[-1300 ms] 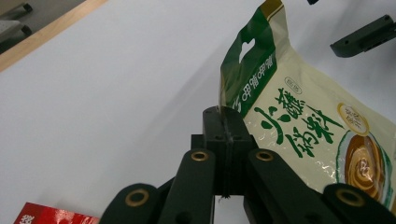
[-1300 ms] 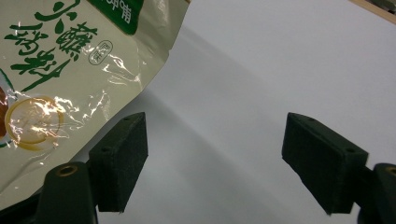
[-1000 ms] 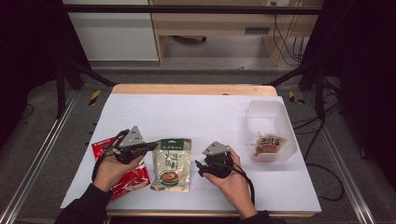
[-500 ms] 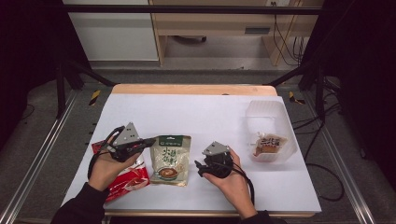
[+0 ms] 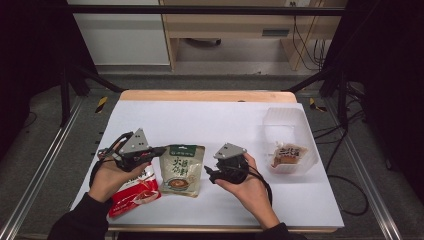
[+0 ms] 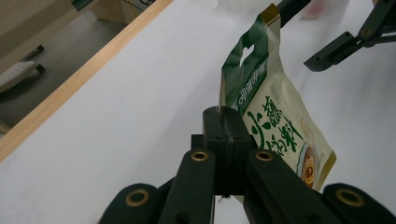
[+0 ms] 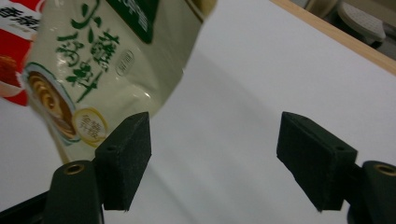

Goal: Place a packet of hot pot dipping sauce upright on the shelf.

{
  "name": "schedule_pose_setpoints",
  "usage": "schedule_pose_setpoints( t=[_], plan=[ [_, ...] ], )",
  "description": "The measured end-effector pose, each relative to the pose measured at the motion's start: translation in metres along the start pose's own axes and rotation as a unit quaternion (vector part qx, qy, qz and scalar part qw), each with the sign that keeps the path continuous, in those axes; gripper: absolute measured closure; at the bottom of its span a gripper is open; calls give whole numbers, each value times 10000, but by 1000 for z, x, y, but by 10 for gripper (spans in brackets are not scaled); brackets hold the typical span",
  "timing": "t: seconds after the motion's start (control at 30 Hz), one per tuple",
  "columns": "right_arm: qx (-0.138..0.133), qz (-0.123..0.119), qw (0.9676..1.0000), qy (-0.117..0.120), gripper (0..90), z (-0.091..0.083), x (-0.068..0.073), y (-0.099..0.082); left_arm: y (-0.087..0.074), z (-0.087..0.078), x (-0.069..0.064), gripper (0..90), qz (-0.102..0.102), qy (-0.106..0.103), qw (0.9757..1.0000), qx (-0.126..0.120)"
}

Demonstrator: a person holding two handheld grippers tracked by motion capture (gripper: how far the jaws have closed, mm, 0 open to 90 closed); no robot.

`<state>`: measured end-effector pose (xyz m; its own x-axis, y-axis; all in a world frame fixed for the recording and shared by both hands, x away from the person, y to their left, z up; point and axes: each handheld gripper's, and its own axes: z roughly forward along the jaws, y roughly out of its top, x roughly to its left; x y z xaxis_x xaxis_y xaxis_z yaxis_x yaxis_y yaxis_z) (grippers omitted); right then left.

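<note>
Left gripper [image 6: 224, 135] pinches the green pouch's [image 6: 271, 121] edge, lifting it; right gripper [image 7: 215, 158], jaws spread, holds nothing; moving toward the clear box [image 5: 287, 120] remains.

Pouch [image 5: 182, 169] right of packet [image 5: 134, 192] – tub [image 5: 290, 135] far right.

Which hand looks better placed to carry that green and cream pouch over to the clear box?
Probably the left. The left gripper is already shut on the edge of the green and cream pouch. The right gripper stands open with nothing between its jaws, though it is nearer the clear box.
</note>
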<state>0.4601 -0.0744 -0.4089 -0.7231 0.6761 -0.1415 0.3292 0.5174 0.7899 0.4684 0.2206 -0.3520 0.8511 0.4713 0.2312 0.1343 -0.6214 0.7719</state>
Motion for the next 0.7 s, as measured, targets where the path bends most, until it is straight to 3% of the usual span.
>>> schedule_pose_setpoints(
  t=[0.17,0.3,0.47,0.57,0.7],
  plan=[
    [179,-409,9985,321,300,-10,0,30,14,-4,-5,900,219,6,9997,51],
    [451,-742,9938,690,357,-13,2,50,20,-6,-9,900,335,-11,9994,98],
    [833,-1303,9837,923,464,-10,7,67,21,-8,-11,900,415,-42,9991,100],
    [944,-1442,9799,1004,517,-6,9,74,22,-10,-12,900,437,-68,9990,73],
    [1162,-1629,9716,1261,603,1,13,79,23,-10,-14,900,450,-102,9989,38]
  ],
)
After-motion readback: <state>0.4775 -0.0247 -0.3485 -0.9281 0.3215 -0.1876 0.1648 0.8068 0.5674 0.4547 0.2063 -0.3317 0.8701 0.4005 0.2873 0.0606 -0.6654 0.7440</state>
